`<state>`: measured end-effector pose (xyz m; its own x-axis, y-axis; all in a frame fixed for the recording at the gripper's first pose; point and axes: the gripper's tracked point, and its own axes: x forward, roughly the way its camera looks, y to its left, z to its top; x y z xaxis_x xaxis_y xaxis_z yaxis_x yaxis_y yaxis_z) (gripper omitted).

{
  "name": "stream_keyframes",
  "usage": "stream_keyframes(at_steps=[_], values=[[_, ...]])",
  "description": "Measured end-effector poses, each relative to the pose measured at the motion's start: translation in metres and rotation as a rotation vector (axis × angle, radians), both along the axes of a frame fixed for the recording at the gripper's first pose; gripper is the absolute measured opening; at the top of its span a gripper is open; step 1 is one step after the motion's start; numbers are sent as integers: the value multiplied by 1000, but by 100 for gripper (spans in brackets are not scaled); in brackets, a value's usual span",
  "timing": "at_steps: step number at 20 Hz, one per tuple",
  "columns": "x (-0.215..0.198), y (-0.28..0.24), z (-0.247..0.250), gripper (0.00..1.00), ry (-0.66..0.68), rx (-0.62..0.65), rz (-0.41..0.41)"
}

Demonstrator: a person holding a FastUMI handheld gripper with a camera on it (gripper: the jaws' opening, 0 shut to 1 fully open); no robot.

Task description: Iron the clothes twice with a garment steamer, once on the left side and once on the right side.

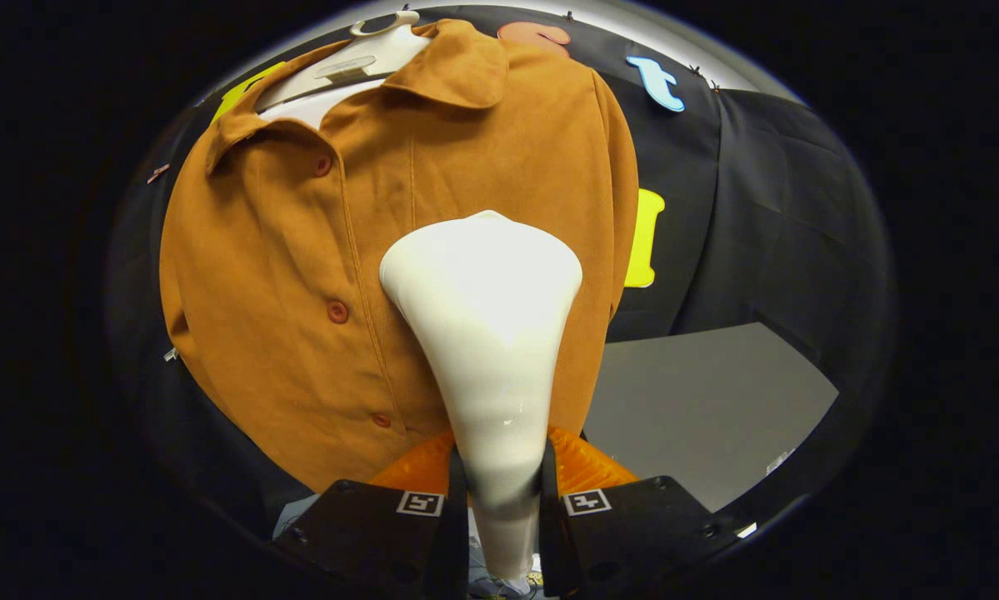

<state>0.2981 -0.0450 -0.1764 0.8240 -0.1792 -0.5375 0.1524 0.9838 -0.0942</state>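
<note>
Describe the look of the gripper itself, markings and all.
The gripper shows two broad, blocky jaw bodies with angular outlines, each carrying a small square black-and-white tag near its inner top corner. Round screw heads dot the outer faces. No cables or sleeve appear.

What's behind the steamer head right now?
The shirt, its panel right of the button placket. The steamer, gripped between the fingers, hides the fabric directly behind it, so contact is unclear.

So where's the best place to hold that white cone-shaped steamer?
By its narrow neck, from below, one finger on each side. The white cone-shaped steamer tapers there to fit between the fingers, as the gripper holds it now; its wide head faces the brown buttoned shirt.
</note>
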Motion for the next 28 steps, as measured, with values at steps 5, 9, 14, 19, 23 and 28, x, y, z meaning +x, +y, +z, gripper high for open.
stream_keyframes(at_steps=[5,9,14,19,23,28], values=[[-8,-6,-28,37,70,18,-9],[-15,-12,-54,37,134,28,-10],[-25,-16,-71,37,198,37,-9],[-39,-26,-55,37,172,48,-41],[-43,-18,-10,37,65,37,-40],[-62,51,59,37,-94,27,53]])
